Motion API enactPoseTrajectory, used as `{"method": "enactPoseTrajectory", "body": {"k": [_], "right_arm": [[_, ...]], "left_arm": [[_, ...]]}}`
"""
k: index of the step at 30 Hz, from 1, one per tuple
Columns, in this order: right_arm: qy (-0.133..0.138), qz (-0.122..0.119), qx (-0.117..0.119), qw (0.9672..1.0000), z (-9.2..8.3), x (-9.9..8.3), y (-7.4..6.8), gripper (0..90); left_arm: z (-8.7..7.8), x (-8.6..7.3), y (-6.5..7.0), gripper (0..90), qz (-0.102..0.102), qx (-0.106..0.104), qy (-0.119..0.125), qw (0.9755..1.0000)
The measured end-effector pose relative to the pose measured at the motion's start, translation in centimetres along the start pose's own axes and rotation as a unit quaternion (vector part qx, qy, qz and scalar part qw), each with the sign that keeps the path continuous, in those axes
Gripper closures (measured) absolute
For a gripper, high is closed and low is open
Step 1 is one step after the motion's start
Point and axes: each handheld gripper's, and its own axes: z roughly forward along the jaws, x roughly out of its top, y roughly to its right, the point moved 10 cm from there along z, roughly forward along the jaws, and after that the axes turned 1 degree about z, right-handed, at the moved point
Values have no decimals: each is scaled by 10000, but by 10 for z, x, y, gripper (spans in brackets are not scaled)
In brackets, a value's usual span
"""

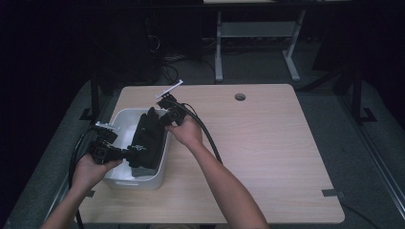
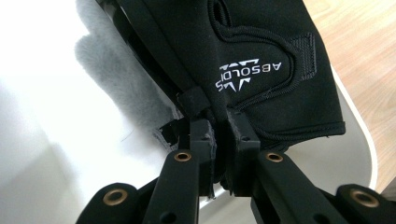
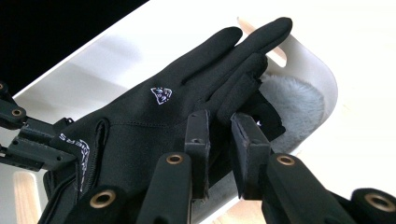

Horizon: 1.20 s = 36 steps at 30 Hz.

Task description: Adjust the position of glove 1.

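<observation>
— Dark room behind, pale wooden table in front, white bin near its left edge. Black glove stretched over the bin's right wall, half inside, grey fluffy thing underneath.

— And the grip?

— Left gripper clamped on the glove's cuff edge, jaws nearly together, fabric pinched between. Right gripper pinched on a glove finger at the far end, jaws likewise close on cloth.

— Looks like lowering it into the bin, then. Best way?

— Probably: keep both ends level, keep the glove taut, bring it inward off the rim before going down. Lay flat on the grey fluff, no bunching against the wall.

— Release?

— Only once resting. Open both together, lift straight up, avoid snagging the cuff strap.
</observation>
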Motion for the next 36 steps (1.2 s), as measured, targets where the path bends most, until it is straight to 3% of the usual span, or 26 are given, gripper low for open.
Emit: {"method": "enactPoseTrajectory", "body": {"k": [3, 7, 12, 26, 36], "right_arm": [[-10, 25, -26, 10000, -1, -1, 1, 753], [-70, 32, -112, 9999, -4, -3, 6, 642], [70, 109, -214, 9997, -15, -1, 13, 554], [425, 162, -365, 9983, -57, -2, 33, 429], [496, 179, -462, 9975, -80, -7, 45, 389]], "left_arm": [[1, 1, 0, 779, 61, 1, -6, 10000], [-4, 7, -1, 665, -1, 55, 108, 9999], [-11, 15, 0, 611, 20, 111, 243, 9996], [-19, 37, 16, 539, 169, 132, 611, 9979], [-18, 53, 31, 508, 325, 68, 763, 9965]]}}
